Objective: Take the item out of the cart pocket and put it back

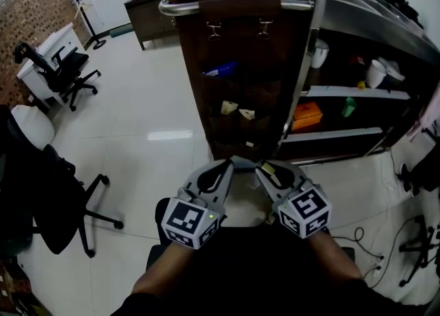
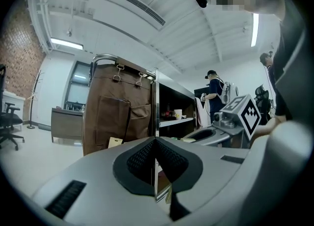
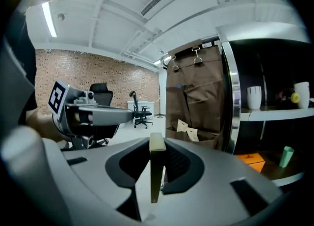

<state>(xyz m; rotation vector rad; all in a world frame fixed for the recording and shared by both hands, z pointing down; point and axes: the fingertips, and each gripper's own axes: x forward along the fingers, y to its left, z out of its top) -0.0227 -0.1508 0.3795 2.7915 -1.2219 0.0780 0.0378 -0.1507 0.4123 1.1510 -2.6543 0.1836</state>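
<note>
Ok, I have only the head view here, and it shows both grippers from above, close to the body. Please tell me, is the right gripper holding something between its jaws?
Observer: Yes. In the right gripper view, the right gripper is shut on a thin pale card, which stands on edge between its jaws.
Operator: Thank you. And the left one, does it hold a card too?
Observer: No. In the left gripper view, the left gripper has its jaws closed together, with nothing between them.
</note>
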